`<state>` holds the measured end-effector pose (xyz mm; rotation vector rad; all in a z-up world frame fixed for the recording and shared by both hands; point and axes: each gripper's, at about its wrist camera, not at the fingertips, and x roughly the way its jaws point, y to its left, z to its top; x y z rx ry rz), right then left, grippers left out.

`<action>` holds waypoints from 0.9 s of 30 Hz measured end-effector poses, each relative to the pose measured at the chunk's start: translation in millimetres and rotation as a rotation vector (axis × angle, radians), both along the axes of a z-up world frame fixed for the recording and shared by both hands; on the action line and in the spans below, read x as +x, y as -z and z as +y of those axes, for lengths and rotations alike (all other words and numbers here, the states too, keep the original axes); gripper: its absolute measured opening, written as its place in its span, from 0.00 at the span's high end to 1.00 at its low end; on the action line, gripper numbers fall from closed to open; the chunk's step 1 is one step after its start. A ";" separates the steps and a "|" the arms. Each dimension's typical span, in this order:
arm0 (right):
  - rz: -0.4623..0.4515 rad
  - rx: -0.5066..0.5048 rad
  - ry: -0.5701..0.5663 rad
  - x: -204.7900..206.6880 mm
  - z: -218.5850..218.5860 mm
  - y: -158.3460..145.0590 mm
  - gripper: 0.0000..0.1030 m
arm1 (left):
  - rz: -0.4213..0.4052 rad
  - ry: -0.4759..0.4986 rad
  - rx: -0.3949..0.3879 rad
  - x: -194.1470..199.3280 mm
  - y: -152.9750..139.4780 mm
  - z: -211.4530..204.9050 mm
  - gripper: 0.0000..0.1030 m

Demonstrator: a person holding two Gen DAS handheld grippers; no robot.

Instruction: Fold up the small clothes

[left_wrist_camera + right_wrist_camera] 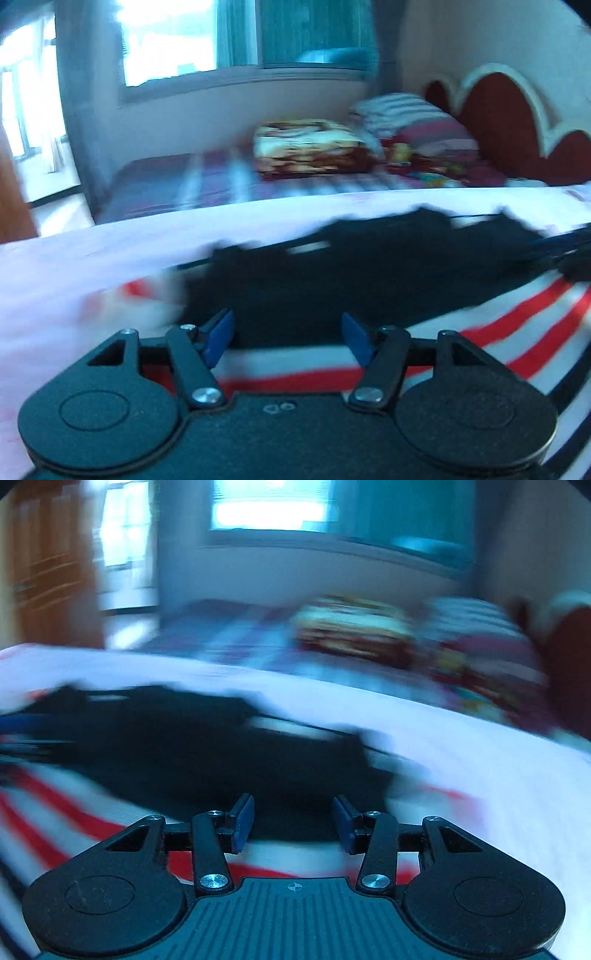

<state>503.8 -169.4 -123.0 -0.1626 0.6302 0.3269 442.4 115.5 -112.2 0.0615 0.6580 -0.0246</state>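
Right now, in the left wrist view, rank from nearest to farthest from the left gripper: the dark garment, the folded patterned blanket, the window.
1. Dark garment, just ahead of the open left gripper.
2. Folded patterned blanket, mid-bed, slightly right.
3. Window, on the back wall, upper left.

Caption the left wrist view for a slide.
Open left tongs at the edge of a dark garment lying on a red-and-white striped cloth, motion-blurred bedroom behind.

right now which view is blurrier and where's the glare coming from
Right wrist view is blurrier: the dark garment and the bed behind smear sideways, only the right gripper is sharp. Left wrist view is milder, the folded blanket readable. Glare comes from the blown-out window in both.
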 end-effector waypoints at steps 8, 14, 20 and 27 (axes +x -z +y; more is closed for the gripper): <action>-0.021 0.141 -0.029 -34.6 -12.4 -26.8 0.56 | -0.062 0.024 0.000 -33.0 -23.6 -22.2 0.40; 0.033 0.079 -0.207 -71.1 53.7 -11.9 0.56 | -0.007 0.108 -0.040 -46.3 -9.4 -80.4 0.40; 0.006 -0.033 -0.064 -72.5 20.4 -1.0 0.56 | -0.011 0.033 0.031 -69.2 -4.8 -40.7 0.35; 0.019 0.044 -0.003 -96.4 -21.2 -8.5 0.56 | 0.001 -0.055 0.005 -101.7 -13.4 0.4 0.34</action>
